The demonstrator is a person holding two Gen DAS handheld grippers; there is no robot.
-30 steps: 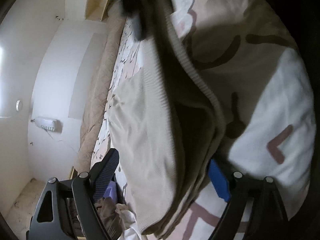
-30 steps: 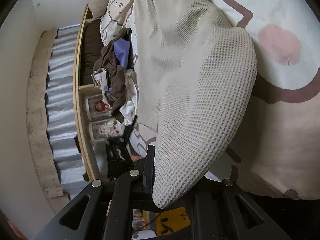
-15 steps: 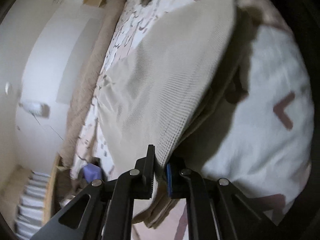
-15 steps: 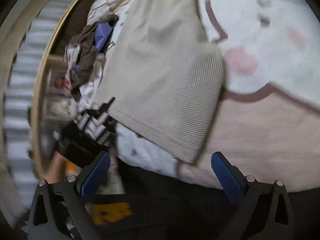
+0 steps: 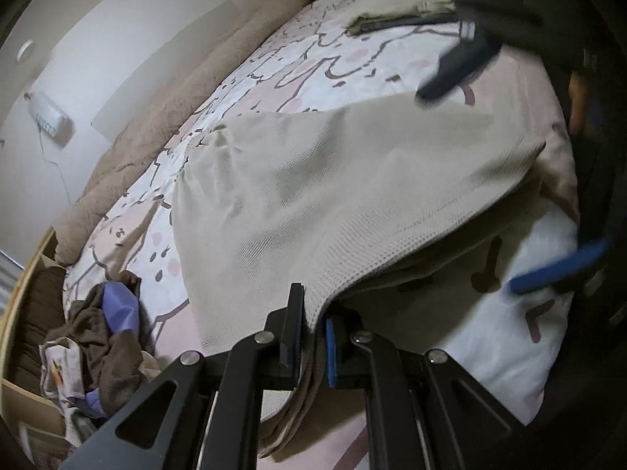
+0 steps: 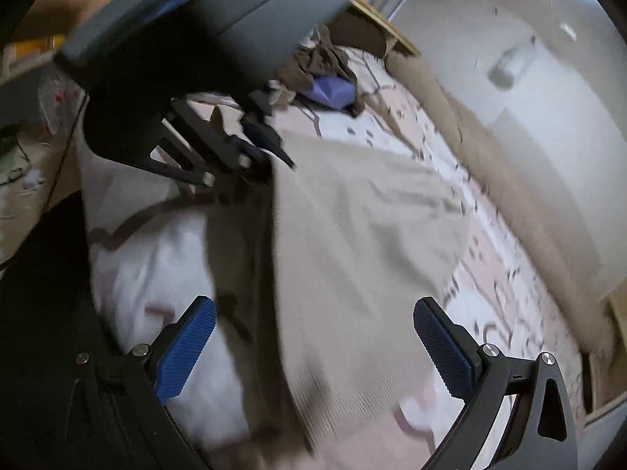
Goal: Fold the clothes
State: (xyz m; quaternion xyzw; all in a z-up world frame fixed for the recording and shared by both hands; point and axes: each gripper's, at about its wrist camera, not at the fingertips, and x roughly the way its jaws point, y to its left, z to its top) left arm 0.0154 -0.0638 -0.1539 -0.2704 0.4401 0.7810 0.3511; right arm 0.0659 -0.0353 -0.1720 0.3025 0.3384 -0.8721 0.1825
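Observation:
A beige waffle-knit garment (image 5: 333,188) lies folded over on the patterned bed cover (image 5: 298,66). My left gripper (image 5: 313,325) is shut on its near corner, cloth pinched between the black finger and blue pad. In the right wrist view the same garment (image 6: 352,243) spreads ahead, and the left gripper (image 6: 270,160) shows at its far corner. My right gripper (image 6: 313,337) is open and empty above the garment's near edge. It also shows blurred in the left wrist view, with one blue finger (image 5: 556,266) at the right.
A pile of unfolded clothes, brown and purple (image 5: 106,325), lies at the bed's left end; it also shows in the right wrist view (image 6: 325,74). A tan blanket roll (image 5: 176,109) runs along the wall. A wooden shelf frame (image 5: 15,309) borders the bed.
My left gripper closed on the garment's corner and keeps hold. My right gripper let go, opened and swung round over the garment. The garment went from hanging to lying on the bed.

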